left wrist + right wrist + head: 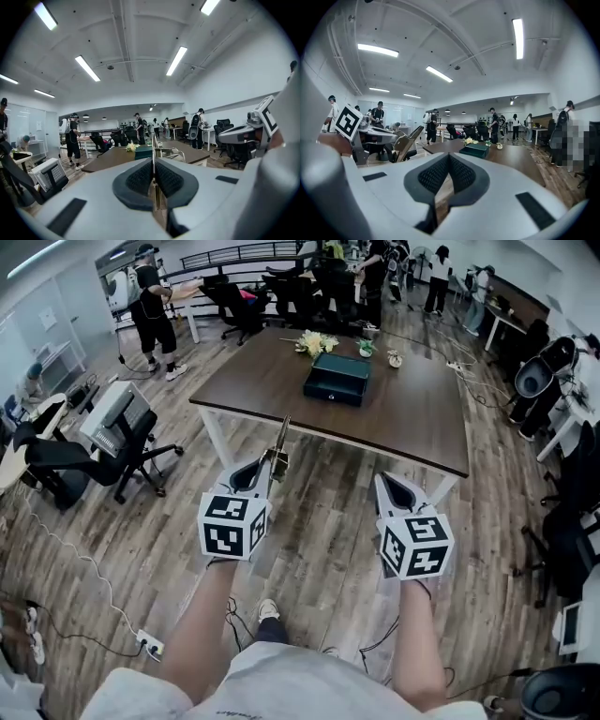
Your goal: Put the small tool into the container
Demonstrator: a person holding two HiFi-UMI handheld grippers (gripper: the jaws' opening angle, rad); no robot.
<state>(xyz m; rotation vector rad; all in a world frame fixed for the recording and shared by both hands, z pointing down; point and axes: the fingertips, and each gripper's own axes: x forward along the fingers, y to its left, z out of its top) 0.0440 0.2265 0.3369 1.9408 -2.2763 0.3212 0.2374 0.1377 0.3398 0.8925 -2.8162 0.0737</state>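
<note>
Left gripper sits closest, its 2 pads pressed together on the small tool, a thin flat strip of metal. The tool stands up past the fingertips, and in the head view it slants up and away from them. Beside it, the right gripper has its fingers closed on each other with nothing between them. Both grippers hang over wood-plank floor, short of the table.

Well beyond both sets of fingertips, the container, a dark green box, rests on the brown table. From the left fingers it lies straight ahead, just left of the tool's edge. From the right fingers it is ahead and slightly right. Past the container, farther from the fingers, lies a bunch of pale flowers.
</note>
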